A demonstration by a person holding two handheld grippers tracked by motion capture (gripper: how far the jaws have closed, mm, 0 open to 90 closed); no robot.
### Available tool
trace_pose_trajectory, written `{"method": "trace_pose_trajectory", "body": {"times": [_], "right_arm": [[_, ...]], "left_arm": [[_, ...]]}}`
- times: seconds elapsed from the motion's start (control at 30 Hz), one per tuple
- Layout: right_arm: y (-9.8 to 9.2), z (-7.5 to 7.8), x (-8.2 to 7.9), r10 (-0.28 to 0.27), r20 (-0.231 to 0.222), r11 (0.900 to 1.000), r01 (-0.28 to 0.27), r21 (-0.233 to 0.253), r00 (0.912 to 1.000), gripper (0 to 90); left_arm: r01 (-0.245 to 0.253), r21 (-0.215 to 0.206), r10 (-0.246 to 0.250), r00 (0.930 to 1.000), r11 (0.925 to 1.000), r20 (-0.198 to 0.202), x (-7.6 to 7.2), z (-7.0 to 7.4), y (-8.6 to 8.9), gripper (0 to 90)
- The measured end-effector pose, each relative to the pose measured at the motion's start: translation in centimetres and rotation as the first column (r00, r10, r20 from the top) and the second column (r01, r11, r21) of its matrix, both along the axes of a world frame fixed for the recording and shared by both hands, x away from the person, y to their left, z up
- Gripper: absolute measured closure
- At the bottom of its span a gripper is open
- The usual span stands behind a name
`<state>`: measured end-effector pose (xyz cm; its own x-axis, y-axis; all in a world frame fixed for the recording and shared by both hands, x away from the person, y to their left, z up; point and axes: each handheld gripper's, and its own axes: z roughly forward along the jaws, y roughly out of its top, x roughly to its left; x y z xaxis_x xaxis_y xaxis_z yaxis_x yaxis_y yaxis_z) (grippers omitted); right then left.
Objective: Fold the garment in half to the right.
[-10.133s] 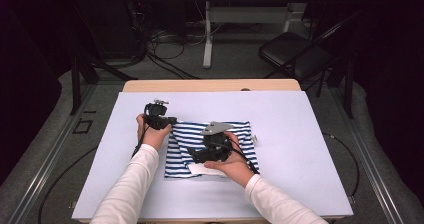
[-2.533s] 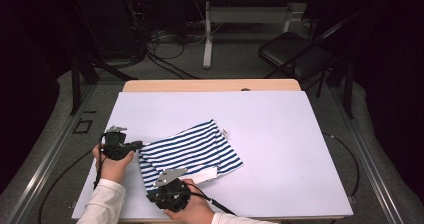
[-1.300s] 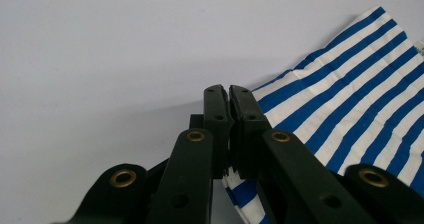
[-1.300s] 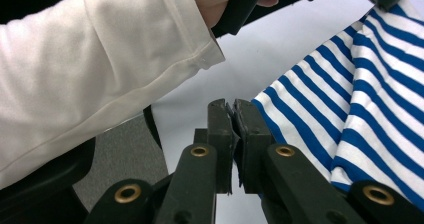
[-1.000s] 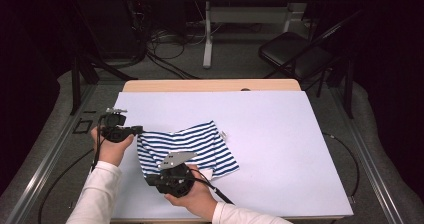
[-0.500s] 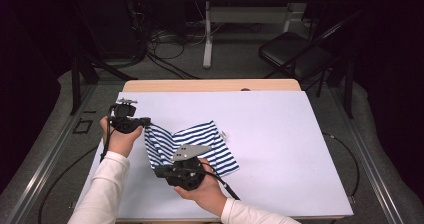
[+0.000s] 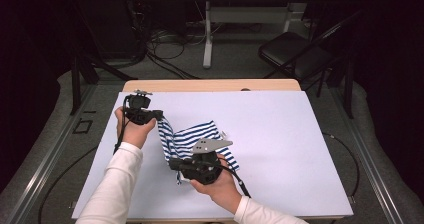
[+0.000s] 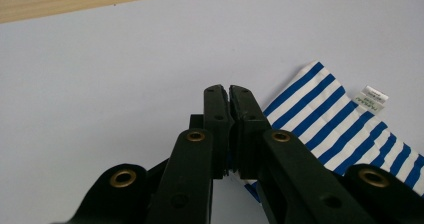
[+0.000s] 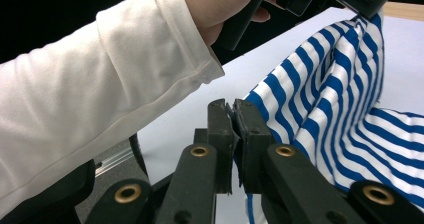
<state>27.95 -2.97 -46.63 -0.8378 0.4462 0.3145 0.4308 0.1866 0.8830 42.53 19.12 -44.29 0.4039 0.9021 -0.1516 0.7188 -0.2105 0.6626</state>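
Observation:
A blue and white striped cloth [image 7: 192, 138] lies partly lifted on the pale table cover [image 7: 280, 134]. My left gripper [image 7: 159, 115] holds one corner of it up at the left, jaws shut on the fabric [image 8: 320, 119]. My right gripper [image 7: 171, 162] is nearer the front edge, shut on another edge of the cloth [image 9: 320, 114], which hangs between the two grippers in folds. In the right gripper view the left gripper [image 9: 367, 6] pinches the cloth's top corner. A small white label [image 8: 375, 96] shows at one cloth edge.
The table's wooden far edge [image 7: 210, 85] runs behind the cover. Beyond it stand a folding chair [image 7: 295, 54], a desk frame [image 7: 207, 39] and cables on the floor. A white sleeve [image 9: 90, 99] crosses the right gripper view.
Both grippers have moved away from the person and up, carrying the cloth with them; its left side has lifted off the table and bunched between them.

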Motion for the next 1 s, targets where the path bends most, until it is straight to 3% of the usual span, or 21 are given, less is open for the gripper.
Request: {"method": "trace_pose_trajectory", "body": {"times": [0.67, 1.0], "right_arm": [[-4.8, -0.1, 1.3, -0.068, -0.024, 0.996, 0.069, 0.053, 0.9974, 86.8], [-6.6, -0.7, 1.5, -0.111, -0.030, 0.993, 0.112, 0.033, 0.9934, 86.8]], "left_arm": [[0.023, 0.028, -0.022, 0.9997, 0.9994, -0.011, 1.9, 0.3, -4.4, 86.8], [0.050, 0.047, -0.049, 0.9984, 0.9977, -0.028, 3.0, -0.4, -6.9, 86.8]]}}
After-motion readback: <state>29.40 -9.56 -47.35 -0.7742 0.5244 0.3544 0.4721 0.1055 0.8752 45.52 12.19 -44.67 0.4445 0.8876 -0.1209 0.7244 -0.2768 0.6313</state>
